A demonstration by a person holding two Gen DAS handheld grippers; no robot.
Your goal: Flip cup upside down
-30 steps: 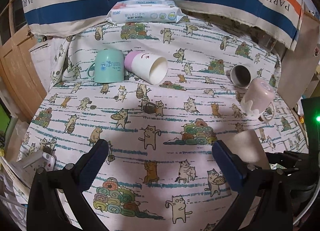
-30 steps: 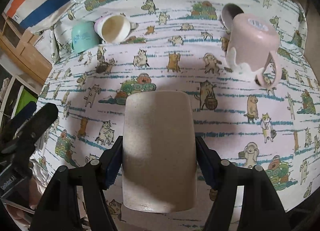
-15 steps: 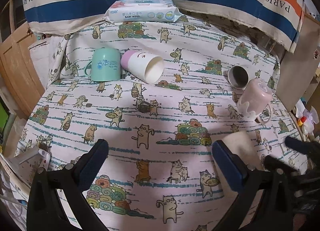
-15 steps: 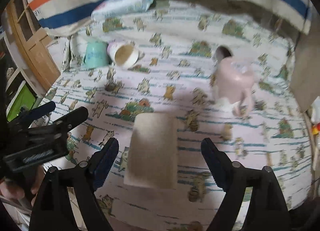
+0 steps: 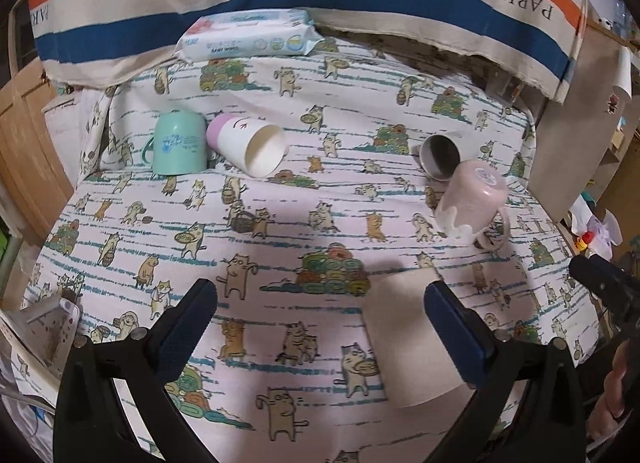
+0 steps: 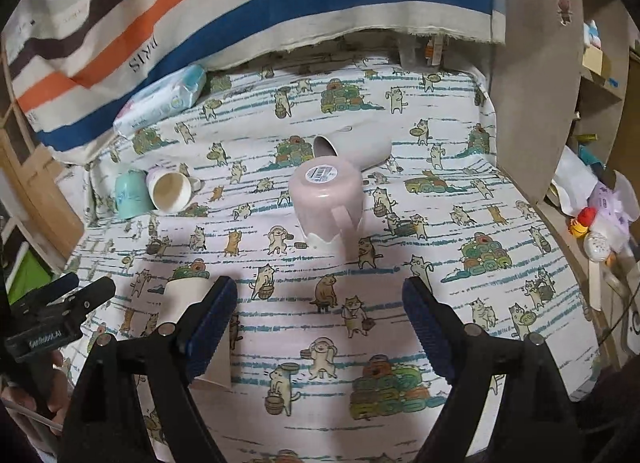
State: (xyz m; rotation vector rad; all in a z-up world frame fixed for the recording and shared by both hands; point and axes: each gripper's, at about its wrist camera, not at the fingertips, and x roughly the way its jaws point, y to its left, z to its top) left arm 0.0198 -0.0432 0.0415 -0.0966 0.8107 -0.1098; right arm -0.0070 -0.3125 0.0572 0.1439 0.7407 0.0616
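While beige cup (image 5: 404, 339) is standing mouth-down on bed (image 5: 304, 207), near edge, both grippers are gaping wide, holding nothing. Right gripper (image 6: 320, 315) is aiming past pink cup (image 6: 326, 203), already flipped. Grey cup (image 6: 352, 151) is lying sideways behind; probably next. Left gripper (image 5: 320, 315) is idling.
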